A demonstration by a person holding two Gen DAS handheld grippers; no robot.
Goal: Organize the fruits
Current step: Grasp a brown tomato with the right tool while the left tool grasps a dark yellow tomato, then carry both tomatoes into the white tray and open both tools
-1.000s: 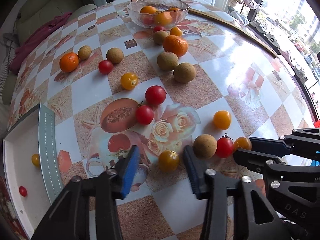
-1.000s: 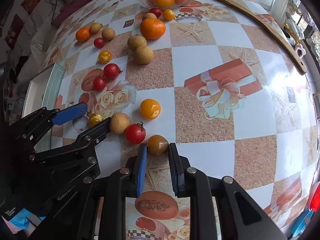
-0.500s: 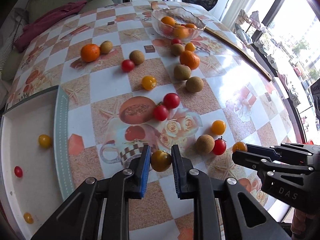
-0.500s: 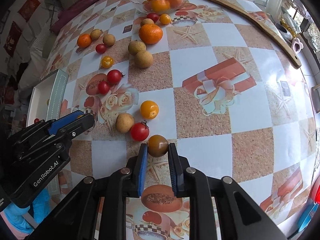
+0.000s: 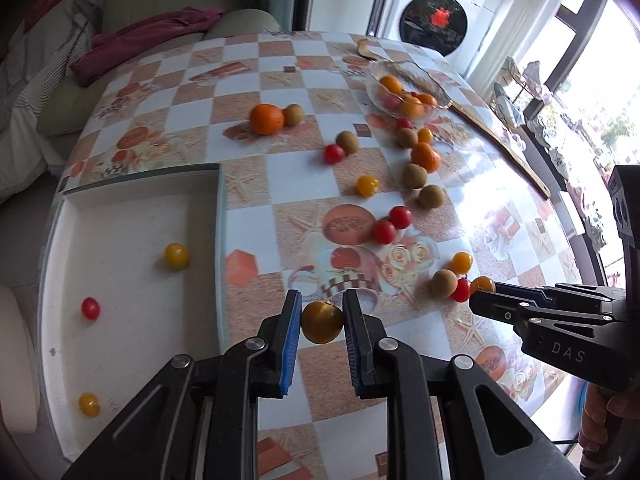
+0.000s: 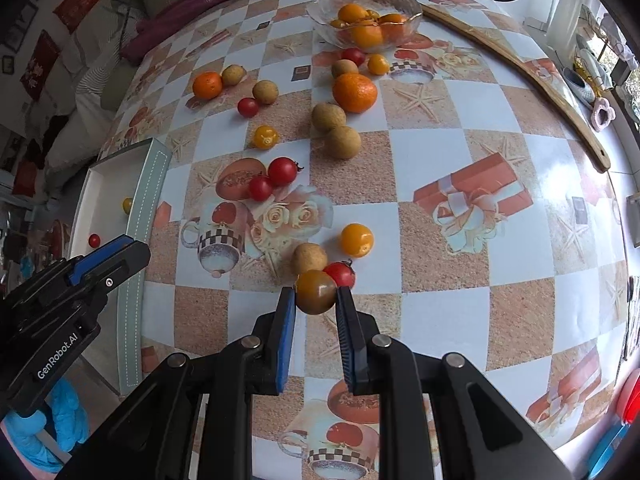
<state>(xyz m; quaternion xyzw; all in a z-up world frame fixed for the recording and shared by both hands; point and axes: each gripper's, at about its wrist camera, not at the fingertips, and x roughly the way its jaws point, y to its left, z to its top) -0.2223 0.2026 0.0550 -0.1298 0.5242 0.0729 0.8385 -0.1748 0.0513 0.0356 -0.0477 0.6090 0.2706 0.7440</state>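
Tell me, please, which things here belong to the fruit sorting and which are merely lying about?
Part of the job:
- yellow tomato in the left tongs
- brownish tomato in the right tongs
- white tray
- glass bowl

Lying about:
- wooden stick
- purple cloth
- washing machine

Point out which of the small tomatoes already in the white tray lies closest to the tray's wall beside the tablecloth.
The yellow tomato, farthest up the white tray in the left wrist view. The red tomato and the smaller yellow tomato lie farther toward the tray's outer side.
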